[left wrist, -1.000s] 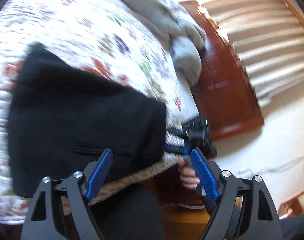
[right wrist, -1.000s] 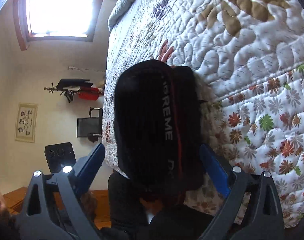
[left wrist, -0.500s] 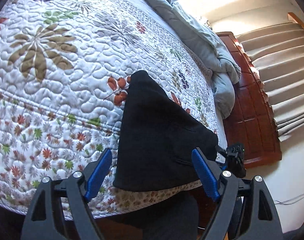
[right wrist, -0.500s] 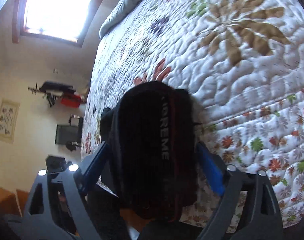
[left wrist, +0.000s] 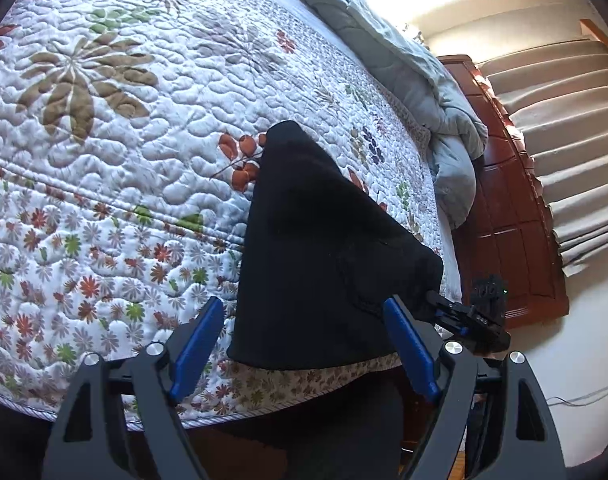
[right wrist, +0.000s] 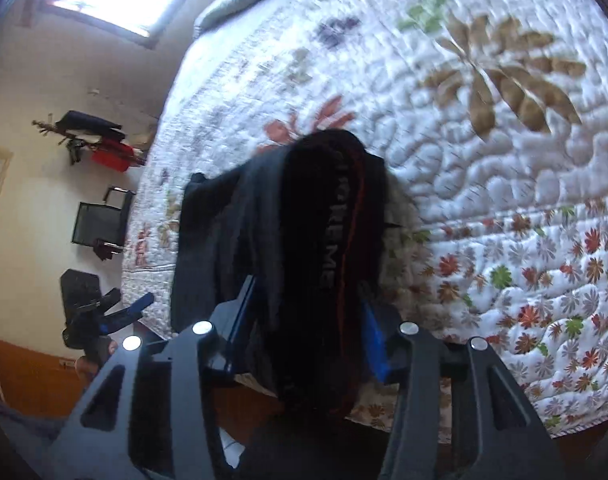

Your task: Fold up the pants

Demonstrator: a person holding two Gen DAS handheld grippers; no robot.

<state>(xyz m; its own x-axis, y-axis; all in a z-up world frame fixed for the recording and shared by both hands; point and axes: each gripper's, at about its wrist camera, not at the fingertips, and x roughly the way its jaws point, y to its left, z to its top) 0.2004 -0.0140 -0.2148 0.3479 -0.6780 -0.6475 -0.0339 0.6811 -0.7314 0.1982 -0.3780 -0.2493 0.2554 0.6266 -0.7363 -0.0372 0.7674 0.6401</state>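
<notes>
Right gripper [right wrist: 309,334] had just been closing, its blue pads now pinched on the near end of the pants [right wrist: 323,264], at the lettered waistband. Left gripper [left wrist: 304,344] stood wide open, nothing held; one pad overlapped the pants' near edge, contact unclear. Pants [left wrist: 323,264] were a black folded bundle on the quilt [left wrist: 104,160], at the bed's near edge. Long axis ran from that edge away across the bed; far end narrowed to a tip by a red flower print. In the right wrist view the near end looked lifted, blurred. Grey duvet [left wrist: 403,64] was bunched along the far side. No containers seen.
</notes>
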